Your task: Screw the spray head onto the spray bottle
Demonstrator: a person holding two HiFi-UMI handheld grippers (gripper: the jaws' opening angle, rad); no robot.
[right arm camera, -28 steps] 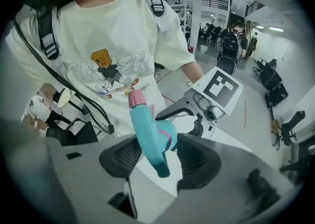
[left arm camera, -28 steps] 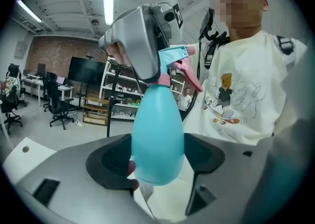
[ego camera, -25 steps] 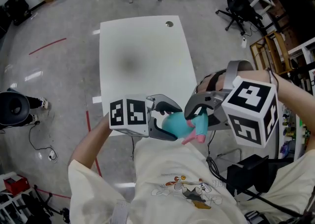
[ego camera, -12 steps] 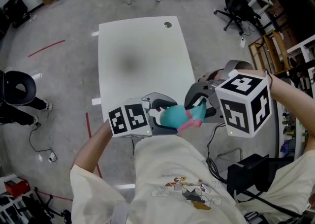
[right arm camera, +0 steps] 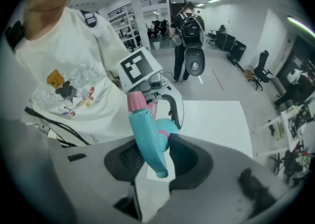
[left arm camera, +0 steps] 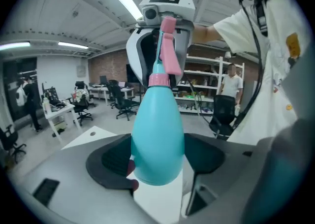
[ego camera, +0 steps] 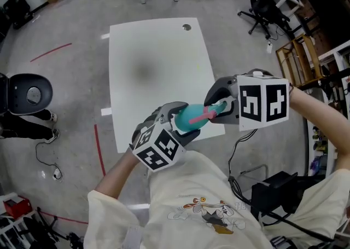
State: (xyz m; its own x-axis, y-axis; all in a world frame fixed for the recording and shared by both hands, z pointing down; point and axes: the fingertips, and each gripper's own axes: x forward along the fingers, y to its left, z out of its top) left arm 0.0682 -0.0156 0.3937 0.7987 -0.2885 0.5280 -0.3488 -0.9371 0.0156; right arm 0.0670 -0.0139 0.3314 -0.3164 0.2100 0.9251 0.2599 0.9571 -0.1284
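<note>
A teal spray bottle (ego camera: 187, 117) is held in the air over the near edge of the white table (ego camera: 156, 62), neck pointing right and away. My left gripper (ego camera: 174, 123) is shut on its round body (left arm camera: 157, 134). The spray head (ego camera: 214, 111), teal with a pink trigger (left arm camera: 168, 50) and a pink nozzle (right arm camera: 136, 102), sits on the bottle's neck. My right gripper (ego camera: 220, 106) is shut on the spray head (right arm camera: 149, 142), and the bottle (right arm camera: 171, 128) shows just beyond it. The two grippers face each other along the bottle.
The table has a small round hole (ego camera: 187, 27) at its far edge. A black round stool (ego camera: 27, 96) stands on the floor at left, office chairs (ego camera: 268, 7) at the far right. A person with a backpack (right arm camera: 189, 36) stands beyond the table.
The left gripper has rolled, so its marker cube now hangs below and nearer the person. The bottle has tipped and moved up and away towards the table. The right gripper's cube has turned with the spray head.
</note>
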